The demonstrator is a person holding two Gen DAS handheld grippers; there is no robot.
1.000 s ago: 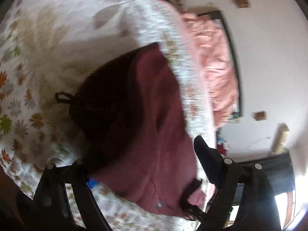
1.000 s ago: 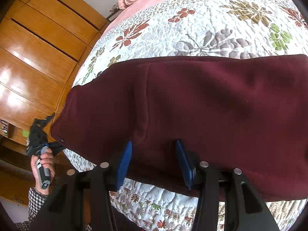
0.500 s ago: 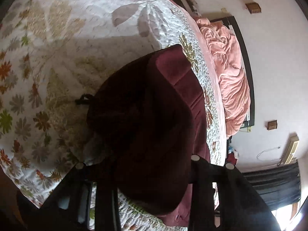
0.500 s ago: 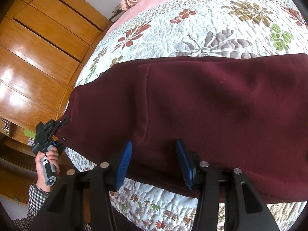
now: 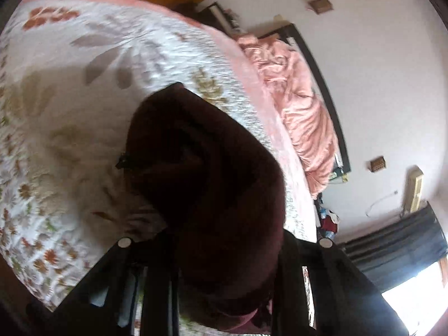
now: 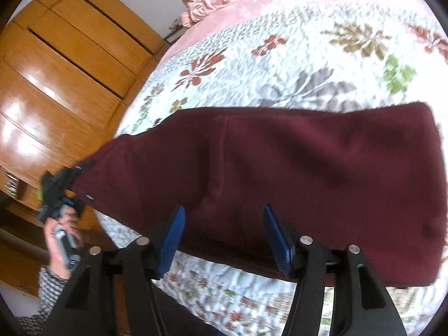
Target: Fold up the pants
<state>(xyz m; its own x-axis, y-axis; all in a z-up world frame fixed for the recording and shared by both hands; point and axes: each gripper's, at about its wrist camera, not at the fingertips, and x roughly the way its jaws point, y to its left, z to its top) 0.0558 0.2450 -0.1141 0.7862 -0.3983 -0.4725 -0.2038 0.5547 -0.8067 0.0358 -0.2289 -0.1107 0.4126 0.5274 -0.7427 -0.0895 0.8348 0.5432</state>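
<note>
- Bedroom with a wooden wardrobe [image 6: 56, 64] along one side; the bed [image 6: 280, 64] has a floral quilt, with a pink blanket [image 5: 302, 106] bunched at its far end.
- The maroon pants [image 6: 308, 173] lie near the bed's front edge, long axis running side to side in the right wrist view (looks already doubled into one band, though I can't count layers).
- Left gripper [image 6: 60, 187] has just been closing and is clamped on the left end of the pants, which looks raised off the quilt.
- Right gripper [image 6: 224, 238] has just been opening; its blue pads stand apart around the near edge, not pinching it.
- My guess: early to midway, the end-to-end fold is still to do.
</note>
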